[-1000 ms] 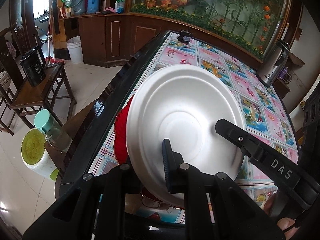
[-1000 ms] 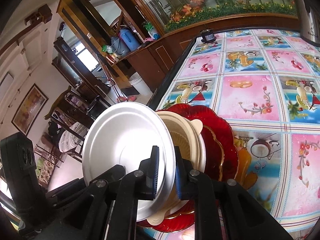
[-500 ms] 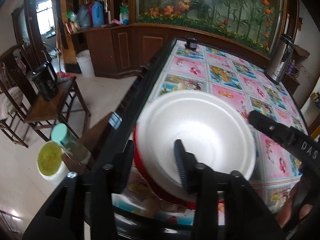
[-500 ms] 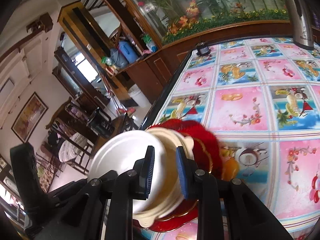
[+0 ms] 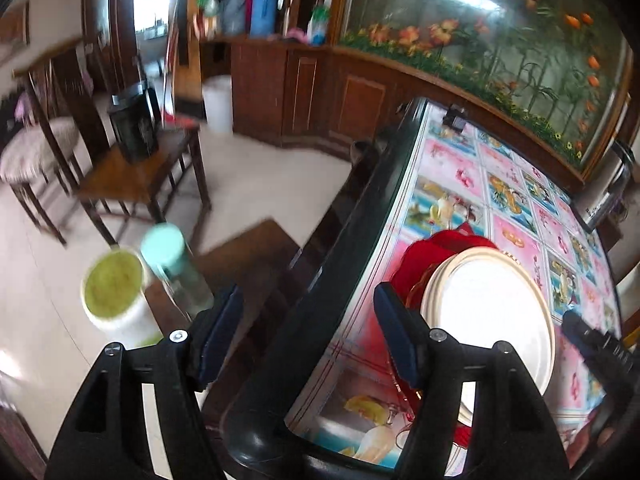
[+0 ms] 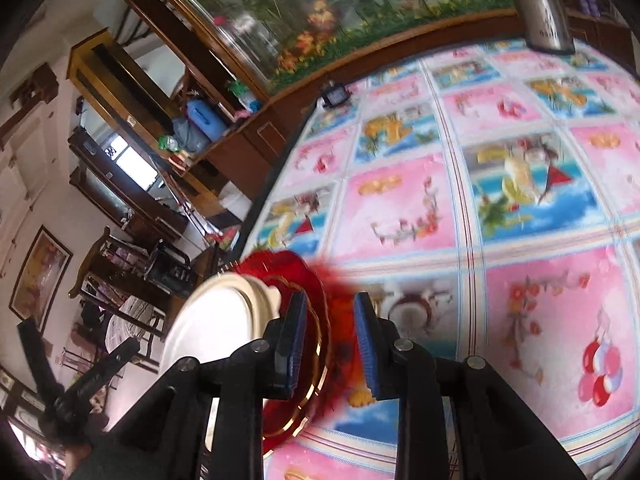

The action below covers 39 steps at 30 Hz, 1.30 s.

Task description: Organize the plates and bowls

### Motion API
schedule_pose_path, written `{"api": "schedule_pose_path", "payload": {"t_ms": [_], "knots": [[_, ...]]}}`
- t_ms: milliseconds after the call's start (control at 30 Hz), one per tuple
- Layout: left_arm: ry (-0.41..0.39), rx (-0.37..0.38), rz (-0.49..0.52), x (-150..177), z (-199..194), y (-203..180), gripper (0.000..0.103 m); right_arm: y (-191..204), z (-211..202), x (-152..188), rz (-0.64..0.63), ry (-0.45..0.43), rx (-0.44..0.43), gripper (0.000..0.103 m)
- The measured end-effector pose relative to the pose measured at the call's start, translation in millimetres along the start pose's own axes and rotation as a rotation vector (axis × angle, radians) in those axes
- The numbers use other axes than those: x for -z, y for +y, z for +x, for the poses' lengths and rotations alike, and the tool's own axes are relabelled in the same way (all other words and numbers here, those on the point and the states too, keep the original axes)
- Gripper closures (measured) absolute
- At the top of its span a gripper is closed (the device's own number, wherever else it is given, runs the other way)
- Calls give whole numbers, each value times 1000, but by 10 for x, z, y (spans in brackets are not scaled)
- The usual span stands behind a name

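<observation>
The white plate (image 5: 492, 320) lies on top of a stack of cream and red plates (image 6: 296, 280) at the near corner of the patterned table (image 5: 448, 184), close to its dark edge. From your left gripper (image 5: 308, 332) the stack lies to the right, outside the fingers, whose jaws are opening with nothing between them. Your right gripper (image 6: 328, 344), parted a little and empty, hangs just beside and above the red rim, making it the nearer one.

No lettering reads clearly here (motion blur everywhere).
</observation>
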<state>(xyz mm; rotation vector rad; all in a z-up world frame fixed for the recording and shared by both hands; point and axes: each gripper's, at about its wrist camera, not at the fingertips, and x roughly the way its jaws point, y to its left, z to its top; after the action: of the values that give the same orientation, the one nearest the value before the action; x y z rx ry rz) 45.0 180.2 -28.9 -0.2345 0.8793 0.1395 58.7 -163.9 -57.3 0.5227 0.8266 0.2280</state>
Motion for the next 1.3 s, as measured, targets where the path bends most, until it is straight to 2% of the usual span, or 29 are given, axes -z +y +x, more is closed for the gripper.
{"api": "schedule_pose_path", "payload": {"t_ms": [133, 400, 600, 700, 833, 900, 967, 1100, 1300], "knots": [[45, 58, -32, 72, 124, -26, 36, 10, 120, 87, -4, 34, -2, 76], [135, 112, -54, 125, 385, -93, 36, 21, 260, 175, -8, 53, 12, 76], [165, 163, -86, 143, 375, -24, 36, 16, 340, 218, -14, 69, 18, 80], [181, 214, -122, 140, 392, 26, 44, 7, 372, 229, -16, 70, 19, 80], [195, 244, -141, 137, 416, 18, 53, 38, 375, 232, -39, 63, 20, 84], [204, 278, -171, 145, 414, 35, 63, 49, 375, 231, -46, 63, 18, 84], [201, 272, -167, 142, 414, 8, 64, 42, 379, 232, -46, 64, 14, 84], [240, 297, -154, 170, 505, -89, 79, 52, 382, 228, -60, 63, 17, 85], [259, 301, -108, 204, 538, -265, 80, 33, 335, 204, -80, 61, 44, 87]]}}
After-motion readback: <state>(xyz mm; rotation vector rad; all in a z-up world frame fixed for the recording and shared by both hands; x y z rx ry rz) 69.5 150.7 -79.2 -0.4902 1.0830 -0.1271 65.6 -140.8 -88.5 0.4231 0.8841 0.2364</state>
